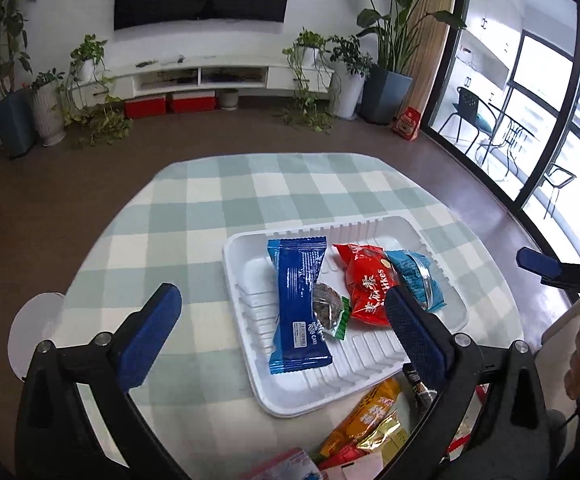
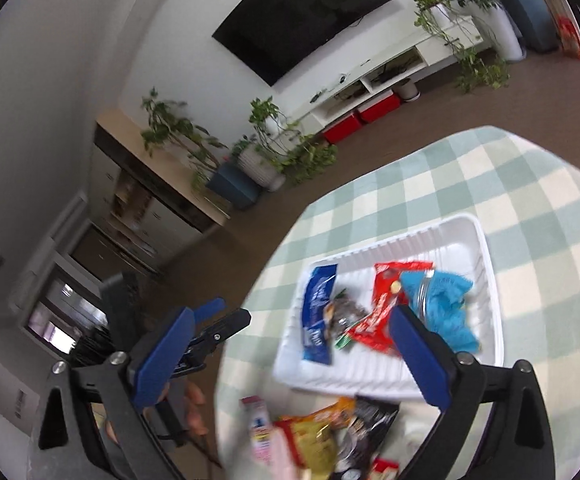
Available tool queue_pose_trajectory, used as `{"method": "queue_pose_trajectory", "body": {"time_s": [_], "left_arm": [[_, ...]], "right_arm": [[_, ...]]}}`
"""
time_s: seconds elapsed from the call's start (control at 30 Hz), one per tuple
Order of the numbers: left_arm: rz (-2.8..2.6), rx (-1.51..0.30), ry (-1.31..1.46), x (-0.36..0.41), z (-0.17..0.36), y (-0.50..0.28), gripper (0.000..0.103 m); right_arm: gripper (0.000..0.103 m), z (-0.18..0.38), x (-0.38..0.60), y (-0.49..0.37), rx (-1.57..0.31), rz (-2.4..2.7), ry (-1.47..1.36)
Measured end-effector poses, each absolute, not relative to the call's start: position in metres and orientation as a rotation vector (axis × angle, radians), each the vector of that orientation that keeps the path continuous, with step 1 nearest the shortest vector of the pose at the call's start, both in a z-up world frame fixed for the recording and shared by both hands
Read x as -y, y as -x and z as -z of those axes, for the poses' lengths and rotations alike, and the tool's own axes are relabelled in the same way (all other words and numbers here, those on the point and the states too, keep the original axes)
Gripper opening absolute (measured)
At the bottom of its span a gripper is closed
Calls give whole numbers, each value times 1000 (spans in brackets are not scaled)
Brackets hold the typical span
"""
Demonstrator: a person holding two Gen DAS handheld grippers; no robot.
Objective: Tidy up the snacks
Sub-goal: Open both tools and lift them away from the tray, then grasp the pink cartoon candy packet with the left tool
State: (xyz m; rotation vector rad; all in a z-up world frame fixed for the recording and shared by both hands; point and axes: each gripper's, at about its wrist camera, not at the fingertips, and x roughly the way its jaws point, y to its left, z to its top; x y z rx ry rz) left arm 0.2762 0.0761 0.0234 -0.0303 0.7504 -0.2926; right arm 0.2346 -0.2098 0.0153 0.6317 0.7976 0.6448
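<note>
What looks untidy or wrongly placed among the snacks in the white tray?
The small green-edged packet lies partly under the dark blue packet, and the red packet overlaps the light blue one. Nothing looks spilled or torn.

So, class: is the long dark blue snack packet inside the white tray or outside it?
Inside. The dark blue packet lies flat within the white tray, beside the red packet.

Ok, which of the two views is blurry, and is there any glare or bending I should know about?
Right wrist view: motion-blurred, worst on the loose snack pile near the bottom, and the tray is soft too. Left wrist view: sharp, print on the blue packet is visible; the windows at right are blown out. Both views: fisheye bending, dark corners.
</note>
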Motion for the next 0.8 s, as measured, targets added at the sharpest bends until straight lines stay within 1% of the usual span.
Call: {"method": "queue_pose_trajectory", "body": {"time_s": [0.07,0.17,0.27,0.37,0.43,0.5,0.7,0.77,0.8], "left_arm": [[274,-719,46,-87,-23,-248,103],[256,-782,80,-97,-11,-213,103],[293,-749,170,-108,2,-169,103],[301,-813,254,-113,23,-148,103],[303,-835,300,-114,35,-138,103],[293,-865,326,-113,48,-133,103],[256,-931,289,-103,75,-139,102],[242,-944,284,-103,82,-141,100],[242,-948,278,-103,84,-143,95]], "right_arm": [[102,-15,220,-215,-784,-672,-687],[102,-9,233,-181,-765,-663,-723],[102,3,240,-148,-768,-630,-724],[94,18,242,-118,-787,-600,-729],[89,27,241,-100,-802,-584,-733],[87,34,239,-86,-815,-572,-725],[84,49,235,-59,-854,-566,-683],[84,50,236,-55,-850,-562,-673],[84,50,237,-53,-848,-561,-673]]}}
